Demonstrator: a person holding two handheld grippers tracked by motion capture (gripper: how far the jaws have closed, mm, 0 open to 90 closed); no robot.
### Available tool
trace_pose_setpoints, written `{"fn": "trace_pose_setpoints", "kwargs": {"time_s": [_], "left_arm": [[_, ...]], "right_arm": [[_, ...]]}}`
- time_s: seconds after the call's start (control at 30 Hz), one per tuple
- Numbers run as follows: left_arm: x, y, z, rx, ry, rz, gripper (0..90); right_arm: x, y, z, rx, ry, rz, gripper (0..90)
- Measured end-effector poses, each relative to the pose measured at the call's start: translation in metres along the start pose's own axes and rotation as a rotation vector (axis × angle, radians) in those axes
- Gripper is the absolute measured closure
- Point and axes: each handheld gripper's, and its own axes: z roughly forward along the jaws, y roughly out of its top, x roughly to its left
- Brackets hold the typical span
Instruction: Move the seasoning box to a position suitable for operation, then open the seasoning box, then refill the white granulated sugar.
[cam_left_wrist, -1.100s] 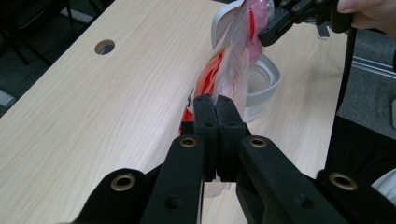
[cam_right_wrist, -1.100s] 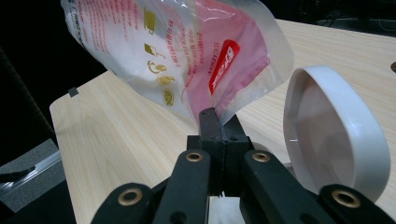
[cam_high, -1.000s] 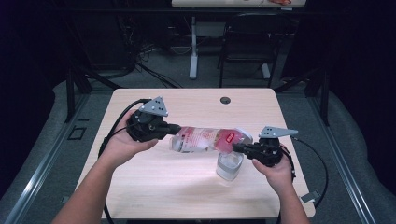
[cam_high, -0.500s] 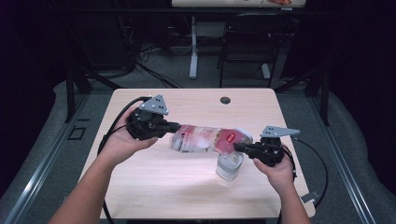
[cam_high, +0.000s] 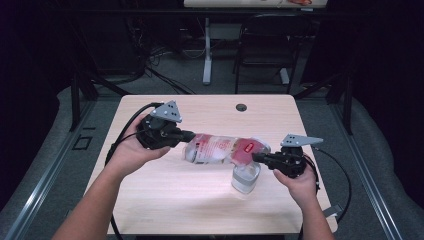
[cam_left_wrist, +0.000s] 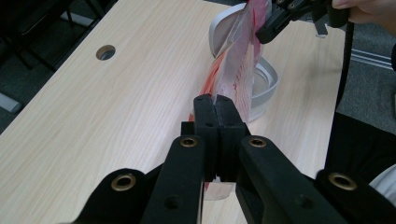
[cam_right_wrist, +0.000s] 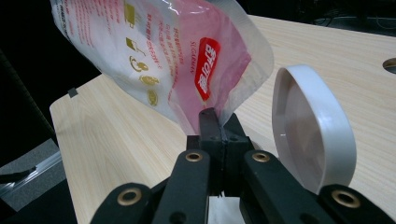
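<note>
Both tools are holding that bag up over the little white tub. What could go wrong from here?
The bag hangs between the left tool and right tool, each pinching just an edge, so it might slip free. The container below is small with its lid hinged open, so contents could miss it and spill onto the table. A tug might also tip it.

A light wooden bench (cam_high: 150, 200) with a round cable hole (cam_high: 241, 107) stands on grey carpet floor (cam_high: 380, 165). Behind it, in a dark room, are a black chair (cam_high: 265, 45) and a white table leg (cam_high: 207, 50).
</note>
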Motion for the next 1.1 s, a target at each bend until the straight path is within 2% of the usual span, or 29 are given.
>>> {"fn": "trace_pose_setpoints", "kwargs": {"time_s": [0.23,0.57,1.1], "left_arm": [[-0.0017,0.0013,-0.0013,0.002,-0.005,0.001,90.0],[-0.0021,0.0046,-0.0013,0.005,-0.007,0.005,90.0],[-0.0033,0.0098,-0.0021,0.004,-0.009,0.014,90.0]], "right_arm": [[0.0003,0.0,0.0003,0.007,0.002,0.014,90.0],[0.0029,0.0019,-0.0002,0.026,-0.028,0.005,90.0],[0.0031,0.0012,0.0008,0.04,-0.038,0.005,90.0]]}}
